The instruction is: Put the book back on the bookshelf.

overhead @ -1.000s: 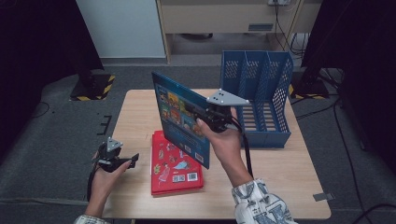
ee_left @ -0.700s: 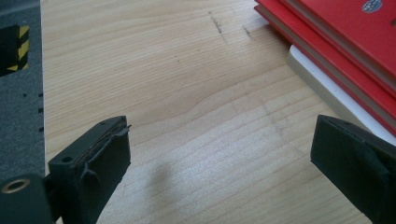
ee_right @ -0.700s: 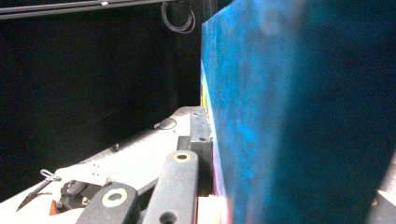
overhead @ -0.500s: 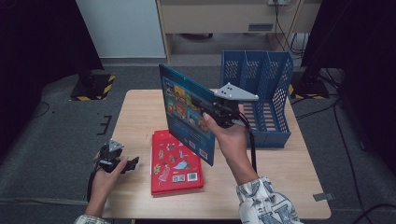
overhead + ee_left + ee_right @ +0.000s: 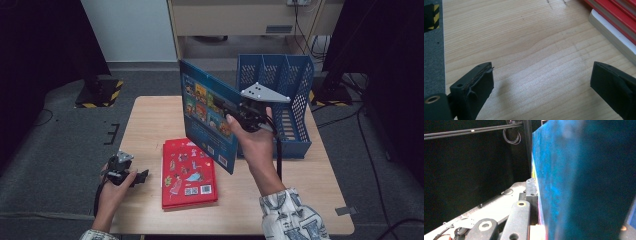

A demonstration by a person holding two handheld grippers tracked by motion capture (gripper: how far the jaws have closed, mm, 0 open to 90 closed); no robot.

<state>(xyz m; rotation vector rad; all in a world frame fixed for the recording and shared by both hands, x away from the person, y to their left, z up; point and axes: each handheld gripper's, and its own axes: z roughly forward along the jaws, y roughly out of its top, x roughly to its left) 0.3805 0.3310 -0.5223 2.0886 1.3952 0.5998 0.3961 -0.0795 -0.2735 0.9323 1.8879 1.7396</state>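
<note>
Bright overhead light on the table, dark surroundings, close-ups blurred.

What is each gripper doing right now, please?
Left gripper: open, empty, low over the wooden table.
Right gripper: shut on the blue book, held upright in the air beside the blue file rack.

A file rack stands at the tabletop's far right. A book is held upright in the air just left of the rack, above a stack of books lying flat near the front edge. The left gripper sits left of the stack.
</note>
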